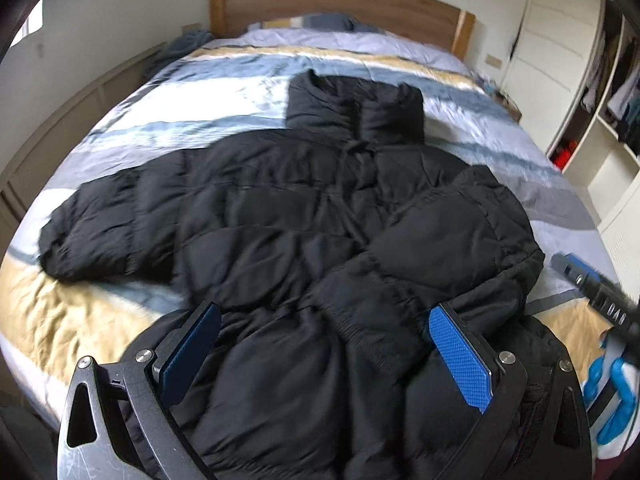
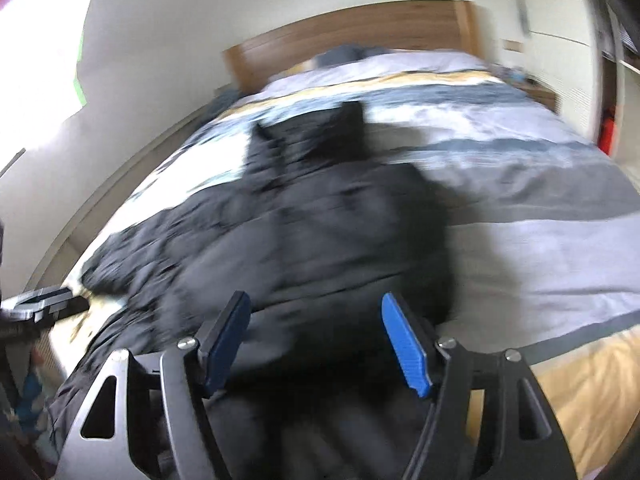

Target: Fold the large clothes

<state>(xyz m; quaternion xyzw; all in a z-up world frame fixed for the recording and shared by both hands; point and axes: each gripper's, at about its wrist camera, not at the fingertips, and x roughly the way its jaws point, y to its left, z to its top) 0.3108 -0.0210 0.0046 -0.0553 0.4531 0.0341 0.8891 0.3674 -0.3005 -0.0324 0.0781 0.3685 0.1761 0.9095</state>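
Left wrist: wardrobe (image 1: 612, 92) shelves hold clothes.

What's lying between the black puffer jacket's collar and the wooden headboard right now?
Only striped blue, white and tan bedding, then pillows against the wooden headboard; nothing else beyond the black puffer jacket's collar. Left wrist view shows it clearest.

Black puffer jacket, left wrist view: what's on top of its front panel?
One sleeve is folded across the black puffer jacket, cuff toward the hem. The panel beneath that sleeve is covered; the other sleeve lies out on the bedspread.

Striped quilted bed (image 1: 120, 120) under a spread black puffer jacket (image 1: 280, 220).
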